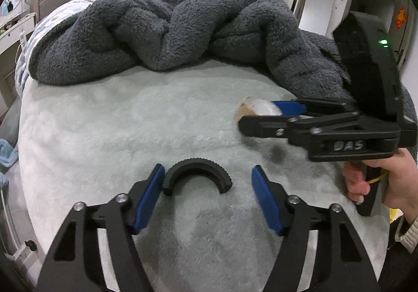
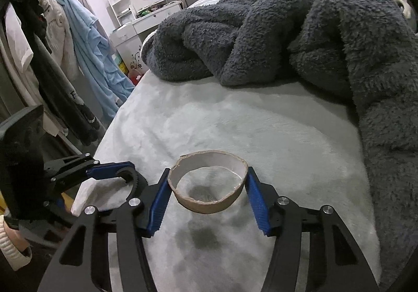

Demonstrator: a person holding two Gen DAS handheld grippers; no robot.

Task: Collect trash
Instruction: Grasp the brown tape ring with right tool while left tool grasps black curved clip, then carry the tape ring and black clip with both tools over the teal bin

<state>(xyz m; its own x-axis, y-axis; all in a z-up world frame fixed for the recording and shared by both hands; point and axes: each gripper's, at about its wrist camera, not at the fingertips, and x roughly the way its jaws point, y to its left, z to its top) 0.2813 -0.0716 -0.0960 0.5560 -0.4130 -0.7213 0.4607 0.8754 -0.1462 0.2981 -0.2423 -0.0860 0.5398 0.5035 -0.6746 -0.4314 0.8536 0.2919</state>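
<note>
Pale plush bedding (image 2: pixel 274 119) covers the bed, a dark grey fleece blanket (image 2: pixel 287 30) heaped at its twelve o'clock side; near the front edge lie two pieces of trash. Between the blue pads of the right gripper (image 2: pixel 207 186) sits a torn cardboard ring (image 2: pixel 209 203), its opening facing up and its wide axis running nine to three, both pads touching its rim, so the jaws look closed on it. At about nine o'clock from that ring, the left gripper (image 1: pixel 207 188) frames a black ribbed half-ring (image 1: pixel 197 174), arch toward twelve, ends toward six; the left pad touches one end, the right pad stands apart, so these jaws are not yet gripping. Both tools pitch downward over the bed; a hand (image 1: pixel 386 182) holds the right one's handle.
</note>
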